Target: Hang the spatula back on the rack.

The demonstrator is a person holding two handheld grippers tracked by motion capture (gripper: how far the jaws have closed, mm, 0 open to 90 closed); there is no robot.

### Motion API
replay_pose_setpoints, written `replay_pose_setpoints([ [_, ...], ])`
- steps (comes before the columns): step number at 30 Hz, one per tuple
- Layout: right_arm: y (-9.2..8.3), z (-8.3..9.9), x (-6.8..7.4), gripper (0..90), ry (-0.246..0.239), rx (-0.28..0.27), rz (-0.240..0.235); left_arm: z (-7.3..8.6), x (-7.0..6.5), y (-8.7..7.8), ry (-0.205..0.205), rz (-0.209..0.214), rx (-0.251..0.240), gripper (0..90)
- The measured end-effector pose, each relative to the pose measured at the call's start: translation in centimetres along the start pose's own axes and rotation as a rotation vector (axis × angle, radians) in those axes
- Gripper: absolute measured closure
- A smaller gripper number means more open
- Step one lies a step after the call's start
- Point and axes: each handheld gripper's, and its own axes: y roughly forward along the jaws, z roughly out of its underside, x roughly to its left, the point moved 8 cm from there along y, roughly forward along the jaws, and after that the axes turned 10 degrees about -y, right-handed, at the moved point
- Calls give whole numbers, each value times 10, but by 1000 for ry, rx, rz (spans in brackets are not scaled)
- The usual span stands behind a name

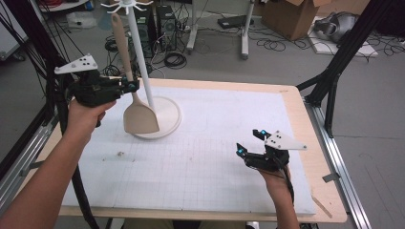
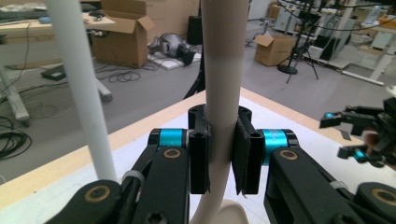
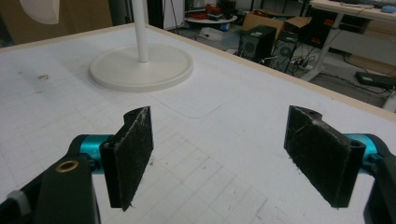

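Black pads of my left gripper (image 2: 223, 158) are closed on the handle of the spatula (image 1: 135, 102), just above the place where the handle widens into the blade; in the high view I hold it in the air at the left side of the table (image 1: 296, 98), beside the white pole of the rack (image 1: 138, 43) and above its round base (image 1: 169, 119); whether the blade touches the base I cannot tell.

My right gripper (image 1: 253, 143) rests low at the right side of the table, well apart from the spatula; its pads (image 3: 133, 149) stand wide with nothing between them, only the white gridded mat (image 3: 201, 158) below.

I judge the spatula to be light and stiff, probably wood or a smooth plastic, so it will not bend in the grip; the handle is rounded and rather slippery, so it may turn or slide between flat pads if I tilt it quickly; it does not look fragile.

The hold on the lower handle seems good to me, close to the heavier blade, so the tool swings little.

Its long axis stands almost upright, with a small lean; the blade points down toward the base, and the end of the handle points up toward the hooks (image 1: 128, 5) at the top of the rack.
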Motion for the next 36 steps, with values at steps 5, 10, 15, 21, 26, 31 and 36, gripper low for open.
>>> replay_pose_setpoints([
  [5,-1,0,0,233,0,-1,0,-6,3,10,-3,-20,29,782],
  [10,-3,1,-1,233,8,1,-2,-3,8,18,-23,-46,55,782],
  [15,-6,2,-2,233,7,-5,3,-3,15,21,-43,-61,57,781],
  [21,-5,3,0,234,7,0,-7,1,20,27,-46,-88,90,782],
  [26,-3,3,1,233,7,0,-9,3,26,30,-60,-98,87,780],
  [31,-1,5,4,233,2,4,-17,8,29,26,-113,-82,12,524],
  [36,0,11,5,233,14,18,-20,42,32,8,-87,-62,-66,337],
])
